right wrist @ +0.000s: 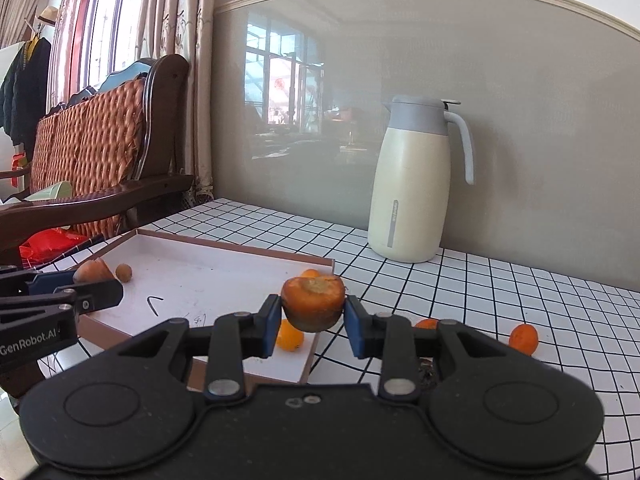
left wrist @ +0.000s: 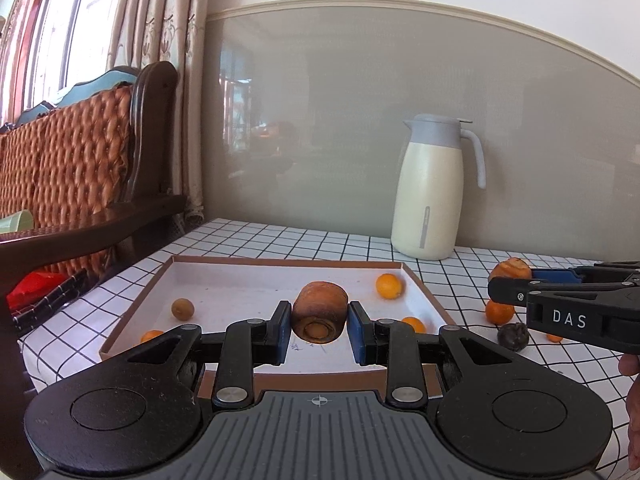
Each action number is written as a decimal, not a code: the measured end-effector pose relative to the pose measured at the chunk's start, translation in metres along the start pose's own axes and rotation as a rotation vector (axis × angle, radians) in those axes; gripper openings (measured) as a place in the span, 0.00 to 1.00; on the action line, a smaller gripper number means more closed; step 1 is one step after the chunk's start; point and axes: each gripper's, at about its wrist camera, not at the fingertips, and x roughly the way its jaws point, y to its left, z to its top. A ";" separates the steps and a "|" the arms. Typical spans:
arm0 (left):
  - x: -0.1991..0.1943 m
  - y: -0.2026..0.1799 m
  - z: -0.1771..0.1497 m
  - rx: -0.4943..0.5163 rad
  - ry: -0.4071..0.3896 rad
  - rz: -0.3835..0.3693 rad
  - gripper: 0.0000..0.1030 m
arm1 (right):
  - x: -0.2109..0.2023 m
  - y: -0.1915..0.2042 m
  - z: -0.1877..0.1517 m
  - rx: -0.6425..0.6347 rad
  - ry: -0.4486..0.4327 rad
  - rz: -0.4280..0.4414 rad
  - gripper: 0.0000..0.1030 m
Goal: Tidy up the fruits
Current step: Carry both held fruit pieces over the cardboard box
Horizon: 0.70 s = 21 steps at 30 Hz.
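On checked cloth (left wrist: 280, 240), both tongs clamped on carrot chunks, left (left wrist: 319, 330) over tray (left wrist: 416, 292), right (right wrist: 312, 322) beside it; next: lower, release inside.

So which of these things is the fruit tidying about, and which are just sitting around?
Part of the job:
- carrot piece in the left gripper
- carrot piece in the right gripper
- shallow tray
- small orange fruits
- dark fruit

Just lying about:
- cream jug
- wooden chair
- curtains
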 end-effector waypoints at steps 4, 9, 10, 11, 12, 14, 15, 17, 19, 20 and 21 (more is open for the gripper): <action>0.001 0.012 0.001 -0.003 -0.004 0.024 0.29 | 0.006 0.009 0.001 -0.008 0.001 0.015 0.24; 0.008 0.028 0.005 -0.015 -0.011 0.059 0.29 | 0.014 0.018 0.005 -0.022 -0.003 0.029 0.24; 0.009 0.031 0.005 -0.015 -0.012 0.065 0.29 | 0.015 0.020 0.006 -0.024 -0.004 0.031 0.24; 0.010 0.034 0.006 -0.016 -0.013 0.070 0.29 | 0.017 0.021 0.006 -0.026 -0.006 0.033 0.24; 0.011 0.036 0.007 -0.017 -0.013 0.075 0.29 | 0.019 0.023 0.007 -0.029 -0.004 0.035 0.24; 0.013 0.040 0.007 -0.015 -0.014 0.082 0.29 | 0.022 0.025 0.008 -0.030 -0.004 0.039 0.24; 0.014 0.042 0.007 -0.016 -0.014 0.084 0.29 | 0.023 0.026 0.009 -0.032 -0.006 0.040 0.24; 0.016 0.046 0.007 -0.014 -0.015 0.090 0.29 | 0.026 0.029 0.011 -0.034 -0.008 0.045 0.24; 0.018 0.049 0.007 -0.016 -0.013 0.096 0.29 | 0.031 0.031 0.012 -0.034 -0.006 0.049 0.24; 0.020 0.052 0.007 -0.016 -0.011 0.100 0.29 | 0.034 0.032 0.013 -0.032 -0.004 0.050 0.24; 0.021 0.053 0.007 -0.015 -0.008 0.103 0.29 | 0.036 0.032 0.014 -0.025 -0.002 0.053 0.24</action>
